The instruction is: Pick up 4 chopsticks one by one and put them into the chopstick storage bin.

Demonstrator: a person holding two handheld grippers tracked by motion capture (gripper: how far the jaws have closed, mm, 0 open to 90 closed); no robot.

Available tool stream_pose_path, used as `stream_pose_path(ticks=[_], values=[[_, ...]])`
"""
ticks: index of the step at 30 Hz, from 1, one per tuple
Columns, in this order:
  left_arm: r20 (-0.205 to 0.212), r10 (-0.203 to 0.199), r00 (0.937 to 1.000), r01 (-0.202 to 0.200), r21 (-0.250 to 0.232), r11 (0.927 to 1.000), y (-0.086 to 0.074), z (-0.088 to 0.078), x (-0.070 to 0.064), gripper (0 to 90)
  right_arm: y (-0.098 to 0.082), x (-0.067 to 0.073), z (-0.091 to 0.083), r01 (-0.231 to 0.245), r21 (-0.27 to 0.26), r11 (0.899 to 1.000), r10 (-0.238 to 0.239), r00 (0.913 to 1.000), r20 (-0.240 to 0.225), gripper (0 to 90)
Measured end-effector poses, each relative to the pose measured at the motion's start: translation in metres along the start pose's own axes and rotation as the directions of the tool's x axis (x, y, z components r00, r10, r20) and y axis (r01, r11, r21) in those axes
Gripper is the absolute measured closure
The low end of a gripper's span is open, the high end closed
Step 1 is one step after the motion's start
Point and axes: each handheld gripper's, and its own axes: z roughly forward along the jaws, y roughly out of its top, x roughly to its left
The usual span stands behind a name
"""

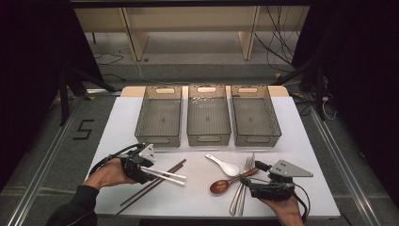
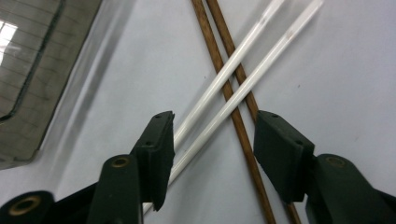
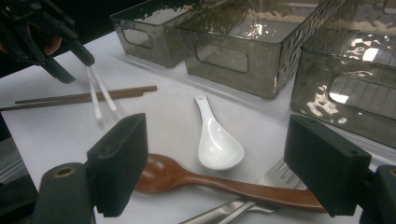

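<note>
Two white chopsticks [image 1: 169,176] lie crossed over a pair of brown chopsticks [image 1: 155,183] on the white mat at the front left. My left gripper [image 1: 153,173] is low over them. In the left gripper view its jaws [image 2: 212,135] straddle the white chopsticks [image 2: 243,56] with a gap left on the right side, and the brown chopsticks [image 2: 219,46] run under that gap. My right gripper [image 1: 254,175] rests at the front right with its jaws wide apart and empty. Ahead of it lie a white spoon [image 3: 217,144], a wooden spoon [image 3: 210,179] and metal forks [image 3: 275,175].
Three smoky clear bins [image 1: 155,140] [image 1: 208,139] [image 1: 258,140] stand side by side along the far part of the mat. The white spoon [image 1: 226,165], wooden spoon [image 1: 221,186] and forks [image 1: 241,195] crowd the front middle. The mat's front edge is close under both hands.
</note>
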Motion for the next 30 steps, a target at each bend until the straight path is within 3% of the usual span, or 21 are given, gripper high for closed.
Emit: stream_pose_path(ticks=[10,14,24,30], values=[[0.013,0.083,0.9965,-0.083,0.060,0.9947,0.001,0.008,0.003,60.5,0.000,0.000,0.001,-0.006,0.007,1.000,0.006,0.9999,-0.009,22.8],[0.013,0.096,0.9953,-0.096,0.064,0.9933,0.000,0.012,0.004,63.2,-0.001,0.000,0.001,-0.004,0.008,1.000,0.005,0.9999,-0.013,22.8],[0.032,0.155,0.9874,-0.158,0.120,0.9801,-0.001,0.019,0.006,68.6,-0.001,0.000,0.002,-0.008,0.013,1.000,0.008,0.9997,-0.022,22.9],[0.048,0.171,0.9841,-0.176,0.143,0.9740,0.000,0.020,0.006,71.9,-0.001,-0.001,0.002,-0.011,0.013,1.000,0.011,0.9997,-0.024,23.0]])
